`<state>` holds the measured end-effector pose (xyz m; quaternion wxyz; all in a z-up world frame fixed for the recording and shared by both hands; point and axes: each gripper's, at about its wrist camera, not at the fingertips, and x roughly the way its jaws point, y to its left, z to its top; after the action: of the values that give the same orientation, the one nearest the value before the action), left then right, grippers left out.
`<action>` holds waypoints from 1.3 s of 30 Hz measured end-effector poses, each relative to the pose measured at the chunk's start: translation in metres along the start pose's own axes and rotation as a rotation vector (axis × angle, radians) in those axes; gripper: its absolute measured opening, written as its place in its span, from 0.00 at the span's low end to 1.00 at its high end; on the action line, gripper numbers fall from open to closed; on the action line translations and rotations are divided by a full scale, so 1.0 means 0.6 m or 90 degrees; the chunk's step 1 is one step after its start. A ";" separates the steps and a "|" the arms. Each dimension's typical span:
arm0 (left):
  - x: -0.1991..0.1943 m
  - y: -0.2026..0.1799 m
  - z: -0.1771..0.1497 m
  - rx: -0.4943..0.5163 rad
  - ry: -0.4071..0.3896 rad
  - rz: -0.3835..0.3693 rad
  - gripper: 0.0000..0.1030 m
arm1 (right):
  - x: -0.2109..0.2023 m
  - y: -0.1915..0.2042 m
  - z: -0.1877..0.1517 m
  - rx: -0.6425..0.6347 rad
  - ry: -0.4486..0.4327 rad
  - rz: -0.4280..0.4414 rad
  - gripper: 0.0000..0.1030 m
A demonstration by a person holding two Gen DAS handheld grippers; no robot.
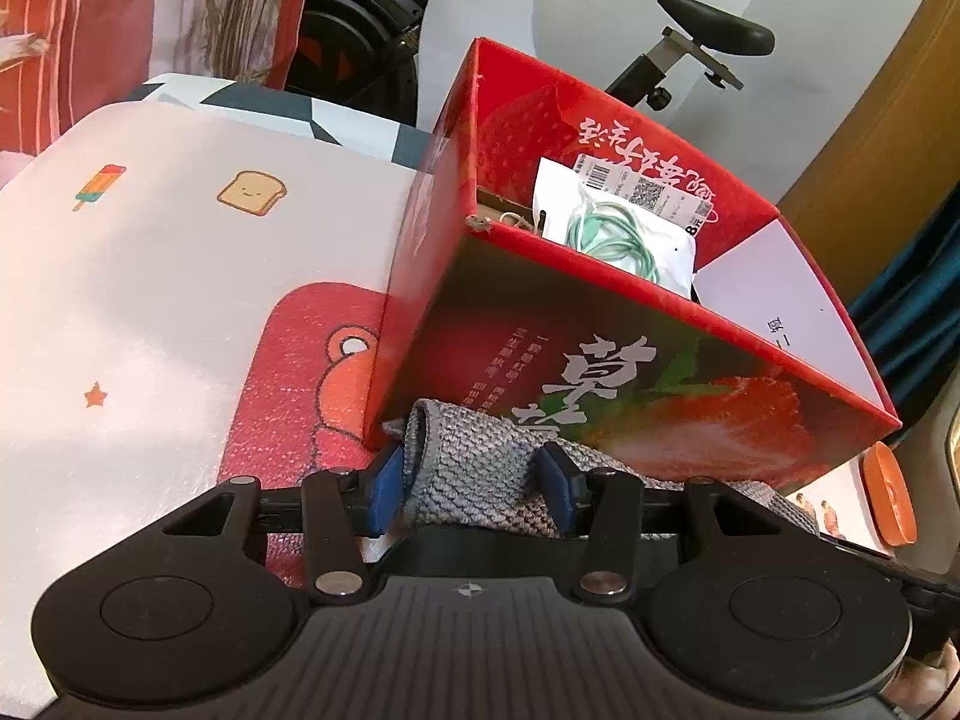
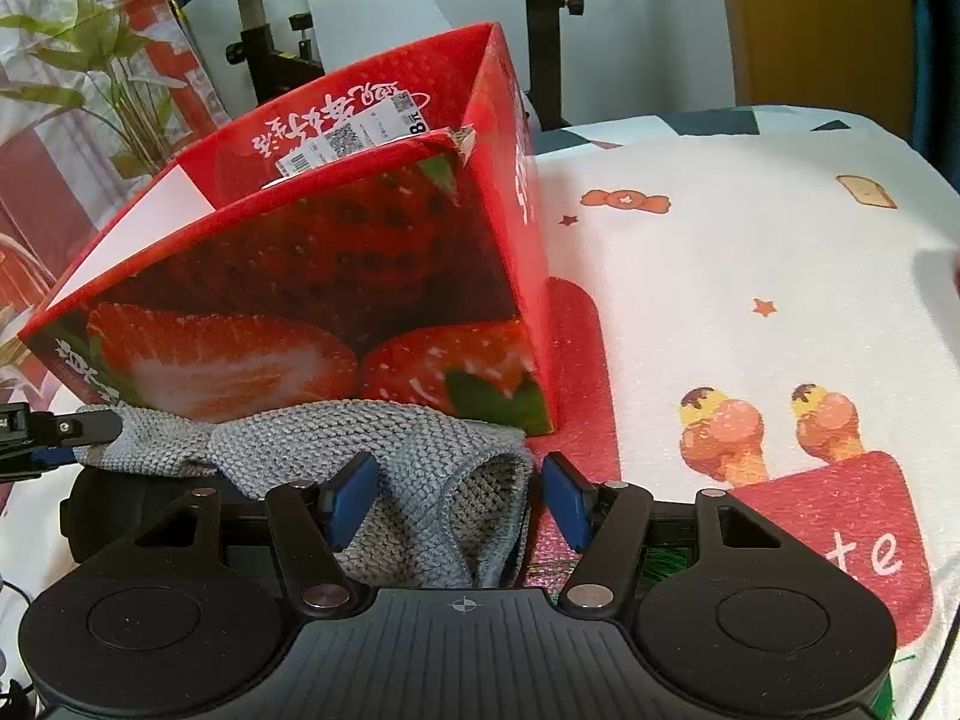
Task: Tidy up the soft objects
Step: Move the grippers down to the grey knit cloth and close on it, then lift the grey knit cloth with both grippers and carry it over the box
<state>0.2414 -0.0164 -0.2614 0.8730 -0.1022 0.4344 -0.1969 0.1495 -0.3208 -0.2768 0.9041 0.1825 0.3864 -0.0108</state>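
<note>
A grey knitted cloth [image 1: 474, 468] lies on the printed blanket, against the foot of a red strawberry-print box [image 1: 600, 324]. My left gripper [image 1: 471, 480] straddles one end of it, blue pads either side, the cloth slack between them. My right gripper [image 2: 459, 501] straddles the other, folded end of the cloth [image 2: 420, 450], with a gap showing at its right pad. The box [image 2: 300, 276] stands open-topped and holds a white pouch with a green cable [image 1: 618, 228]. At the left edge of the right wrist view, the left gripper's fingers [image 2: 78, 427] touch the cloth's far end.
A white blanket with cartoon prints [image 1: 150, 300] covers the surface under everything. An exercise bike seat [image 1: 714, 24] and frame stand behind the box. An orange object [image 1: 888, 492] lies at the right edge, and a leafy plant [image 2: 90, 30] stands at the back left.
</note>
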 end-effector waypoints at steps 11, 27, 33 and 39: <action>-0.016 -0.006 -0.001 0.021 -0.016 -0.001 0.20 | -0.007 0.007 0.004 -0.009 0.003 0.024 0.32; -0.100 -0.034 0.003 0.069 -0.095 0.002 0.16 | -0.090 0.034 0.035 -0.058 -0.083 0.065 0.13; -0.140 -0.029 0.006 0.054 -0.132 0.000 0.16 | -0.127 0.064 0.047 -0.101 -0.121 0.097 0.12; -0.187 -0.033 0.021 0.053 -0.187 -0.005 0.16 | -0.160 0.090 0.075 -0.124 -0.156 0.132 0.12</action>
<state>0.1851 0.0142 -0.1660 0.9297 -0.0957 0.2932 -0.2012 0.1223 -0.2970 -0.1634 0.9540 0.1304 0.2515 0.0977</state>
